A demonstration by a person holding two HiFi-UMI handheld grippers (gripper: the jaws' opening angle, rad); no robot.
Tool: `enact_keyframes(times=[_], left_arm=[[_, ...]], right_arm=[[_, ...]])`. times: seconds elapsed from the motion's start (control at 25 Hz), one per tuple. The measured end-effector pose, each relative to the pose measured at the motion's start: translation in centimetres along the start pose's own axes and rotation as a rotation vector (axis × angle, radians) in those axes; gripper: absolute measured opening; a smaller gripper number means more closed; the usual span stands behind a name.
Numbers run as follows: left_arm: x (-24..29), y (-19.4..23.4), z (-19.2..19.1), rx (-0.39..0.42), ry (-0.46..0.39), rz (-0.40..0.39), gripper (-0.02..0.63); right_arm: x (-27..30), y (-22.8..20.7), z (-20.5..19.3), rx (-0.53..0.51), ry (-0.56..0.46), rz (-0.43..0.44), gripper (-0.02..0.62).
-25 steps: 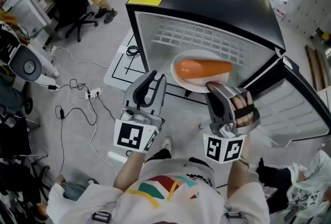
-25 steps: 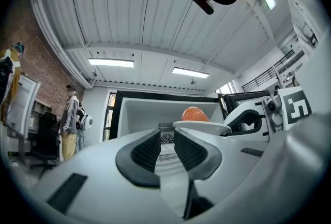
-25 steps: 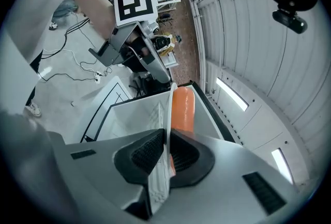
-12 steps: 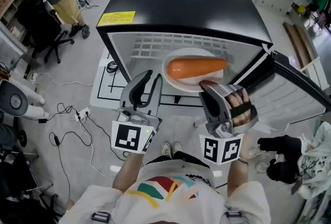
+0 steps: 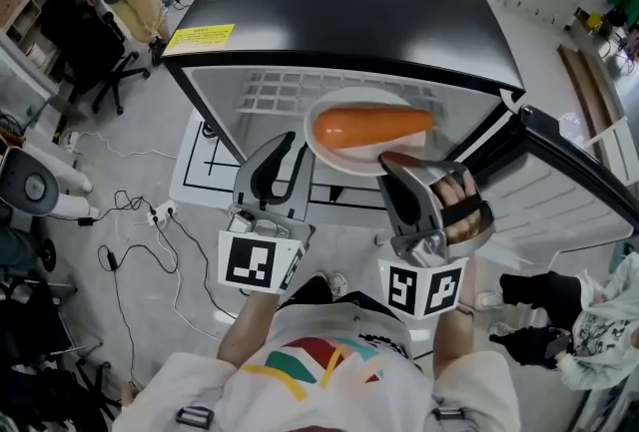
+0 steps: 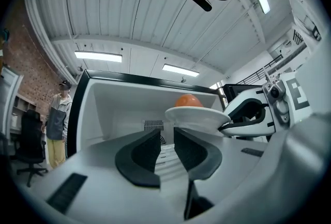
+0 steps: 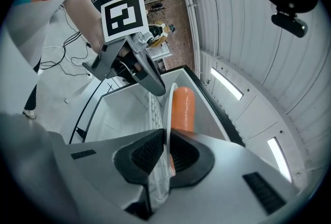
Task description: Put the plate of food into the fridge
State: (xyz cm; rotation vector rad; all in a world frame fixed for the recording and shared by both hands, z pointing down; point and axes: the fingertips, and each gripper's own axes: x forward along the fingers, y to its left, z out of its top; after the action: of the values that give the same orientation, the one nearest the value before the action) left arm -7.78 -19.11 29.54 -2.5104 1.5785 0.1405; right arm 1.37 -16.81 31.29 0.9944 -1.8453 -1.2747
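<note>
Gripping the plate (image 7: 169, 106) by its near rim, my right gripper (image 7: 166, 146) had its jaws pinched on the thin white edge, one pad above and one below. The long orange food (image 7: 182, 109) lay across the plate. From the head view, the right gripper (image 5: 391, 161) held the plate (image 5: 327, 153) at the mouth of the open fridge (image 5: 349, 1), with its far half over the front of the white wire shelf (image 5: 268, 91) and its near half outside the opening. The food (image 5: 374, 126) lay crosswise, with its narrower end toward the open door (image 5: 574, 176) on the right. I could not tell whether the plate touched the shelf. My left gripper (image 5: 291, 149) sat just beside the plate's left edge, pointed into the fridge. In its own view, the left gripper (image 6: 166, 137) had its jaws a narrow gap apart with nothing between them. The plate (image 6: 196, 114) sat up and to the right of them, apart from the pads, and the food (image 6: 187, 100) showed as an orange hump over its rim. My right gripper (image 6: 248, 117) clamped the plate from the right. A person (image 6: 58, 114) stood at the far left by a brick wall.
</note>
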Motion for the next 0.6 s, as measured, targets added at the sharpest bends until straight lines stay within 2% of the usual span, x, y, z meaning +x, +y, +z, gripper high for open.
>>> enact_keyframes(times=[0.32,0.6], left_arm=[[0.0,0.5,0.4,0.035,0.002,0.02,0.087],[0.5,2.8,0.5,0.028,-0.015,-0.015,0.087]], right_arm=[[1.0,0.1,0.1,0.006,-0.019,0.006,0.029],[3.7,-0.5,0.4,-0.028,0.04,0.02,0.029]])
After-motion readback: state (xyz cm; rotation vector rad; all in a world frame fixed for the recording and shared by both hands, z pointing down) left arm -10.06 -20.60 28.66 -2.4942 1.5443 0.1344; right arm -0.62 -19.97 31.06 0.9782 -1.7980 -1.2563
